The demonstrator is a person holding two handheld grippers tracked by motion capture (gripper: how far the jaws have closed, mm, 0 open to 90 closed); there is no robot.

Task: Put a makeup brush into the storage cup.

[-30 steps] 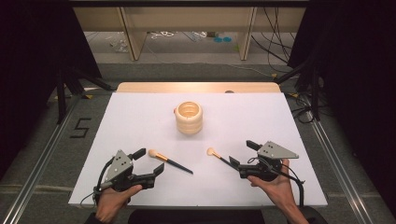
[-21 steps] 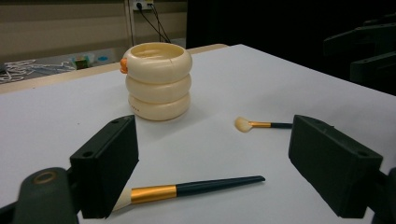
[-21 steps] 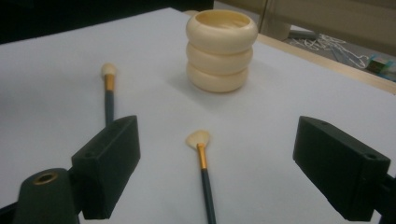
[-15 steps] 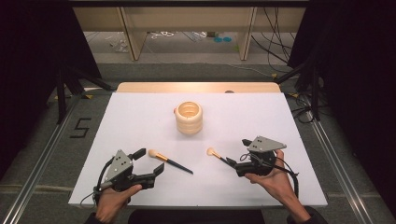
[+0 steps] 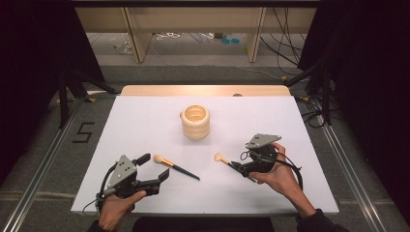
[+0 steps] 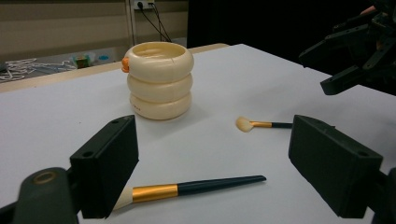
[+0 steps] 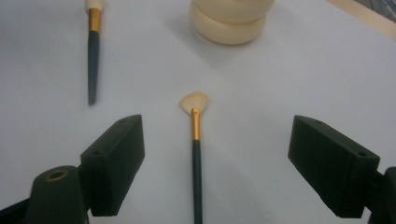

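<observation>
R claw (image 5: 238, 166) has slid in twd the fan brush (image 7: 196, 154) lying flat on the bench (image 5: 145, 121), jaws just narrowing a bit but spread, straddling its handle w/o touching; pinch looks next; L claw (image 5: 153, 170) spread, idle.

Lab-style recording setup, not a home. White table (image 5: 145, 130) sits between metal floor rails (image 5: 43, 166) with black curtains (image 5: 34, 43) on both sides, loose cables (image 5: 285, 46) on the grey floor, a taped "5" (image 5: 83, 132), plain wooden shelving (image 5: 135, 34) behind.
</observation>
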